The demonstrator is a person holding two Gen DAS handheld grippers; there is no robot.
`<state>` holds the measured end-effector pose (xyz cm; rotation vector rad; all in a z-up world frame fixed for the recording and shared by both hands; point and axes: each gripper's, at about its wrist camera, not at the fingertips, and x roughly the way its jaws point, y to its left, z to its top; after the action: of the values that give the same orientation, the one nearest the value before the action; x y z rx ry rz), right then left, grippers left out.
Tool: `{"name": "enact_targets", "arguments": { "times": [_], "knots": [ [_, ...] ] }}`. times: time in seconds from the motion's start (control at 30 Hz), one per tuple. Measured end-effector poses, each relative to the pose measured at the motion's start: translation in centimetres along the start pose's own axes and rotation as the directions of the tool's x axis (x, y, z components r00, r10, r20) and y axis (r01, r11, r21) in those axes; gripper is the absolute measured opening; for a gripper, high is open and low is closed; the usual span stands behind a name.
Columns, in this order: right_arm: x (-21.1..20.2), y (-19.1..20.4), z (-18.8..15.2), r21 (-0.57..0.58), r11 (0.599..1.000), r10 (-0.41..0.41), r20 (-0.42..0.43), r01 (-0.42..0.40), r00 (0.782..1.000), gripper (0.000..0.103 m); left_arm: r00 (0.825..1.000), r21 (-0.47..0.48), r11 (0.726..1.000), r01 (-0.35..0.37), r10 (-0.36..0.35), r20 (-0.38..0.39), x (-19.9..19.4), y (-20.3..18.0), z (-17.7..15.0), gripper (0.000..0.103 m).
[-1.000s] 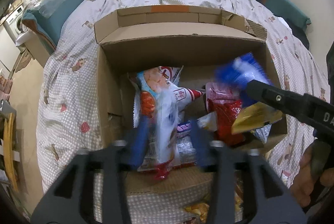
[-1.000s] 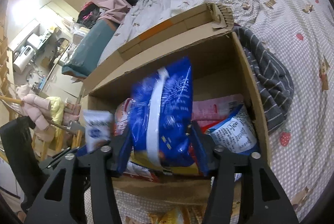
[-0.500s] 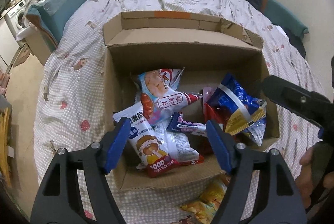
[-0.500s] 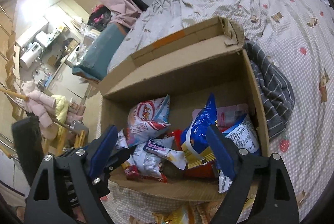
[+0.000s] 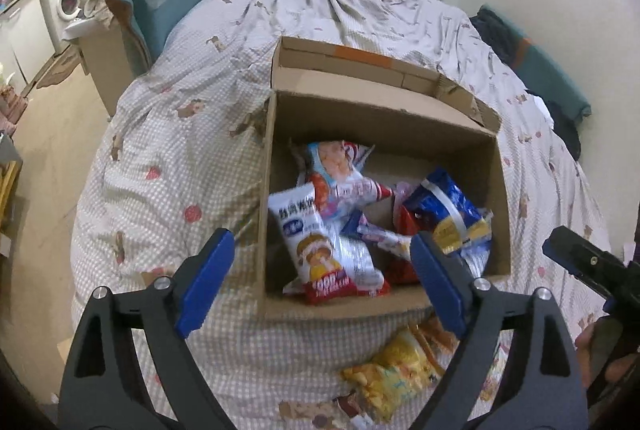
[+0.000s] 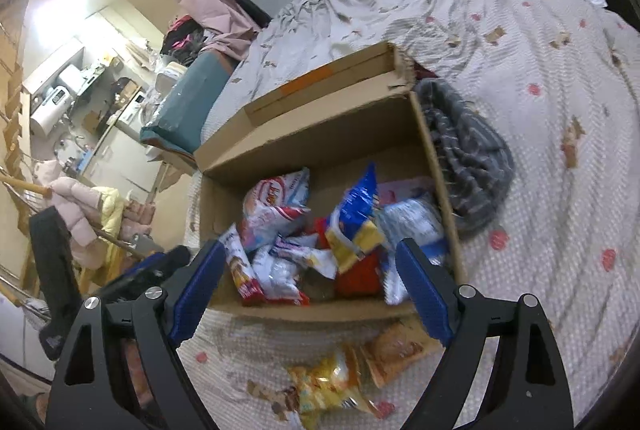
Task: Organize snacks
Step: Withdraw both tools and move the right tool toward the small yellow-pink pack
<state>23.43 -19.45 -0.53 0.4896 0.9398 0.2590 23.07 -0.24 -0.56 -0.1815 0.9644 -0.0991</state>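
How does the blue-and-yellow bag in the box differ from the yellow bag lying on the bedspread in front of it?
The blue-and-yellow bag is inside the cardboard box; the yellow bag lies outside it on the bedspread. The blue-and-yellow bag stands propped on other packets; the yellow bag lies flat. The first is mostly dark blue with a pale stripe, the second yellow all over. Both are sealed snack packets, and neither is held.

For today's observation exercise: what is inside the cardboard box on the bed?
The box holds a loose pile of snack packets: a white one, a blue one, a red one and others. The packets cover most of the box floor and whatever lies beneath them.
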Motion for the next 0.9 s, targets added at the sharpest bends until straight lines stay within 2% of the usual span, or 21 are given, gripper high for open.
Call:
{"name": "enact_targets", "arguments": {
  "times": [0.23,0.43,0.67,0.8,0.87,0.9],
  "knots": [
    [-1.5,-1.8,-2.6,0.054,0.998,-0.040,-0.036,0.042,0.999,0.090,0.999,0.038,0.999,-0.027,0.028,-0.031,-1.1,-0.2,-2.6,0.087],
    [-2.3,-3.3,-4.9,0.094,0.992,-0.082,-0.077,0.089,0.994,0.090,0.998,0.023,0.999,-0.028,0.029,-0.057,-1.7,0.2,-4.4,0.087],
    [-2.6,-5.3,-7.2,0.121,0.979,-0.148,-0.144,0.166,0.978,0.090,0.994,0.041,0.998,-0.054,0.057,-0.088,-1.7,0.1,-6.5,0.087],
    [-1.9,-6.8,-8.3,0.137,0.966,-0.189,-0.205,0.220,0.960,0.090,0.994,0.031,0.999,-0.038,0.041,-0.104,-1.7,0.0,-7.1,0.087],
    [-1.1,-7.5,-9.0,0.127,0.955,-0.229,-0.259,0.268,0.938,0.090,0.994,0.036,0.999,-0.039,0.042,-0.105,-1.8,0.0,-7.2,0.087],
    [-0.6,-7.9,-9.4,0.110,0.947,-0.260,-0.292,0.302,0.920,0.090,0.993,0.039,0.998,-0.039,0.043,-0.106,-1.8,-0.1,-7.3,0.087]
  ]
}}
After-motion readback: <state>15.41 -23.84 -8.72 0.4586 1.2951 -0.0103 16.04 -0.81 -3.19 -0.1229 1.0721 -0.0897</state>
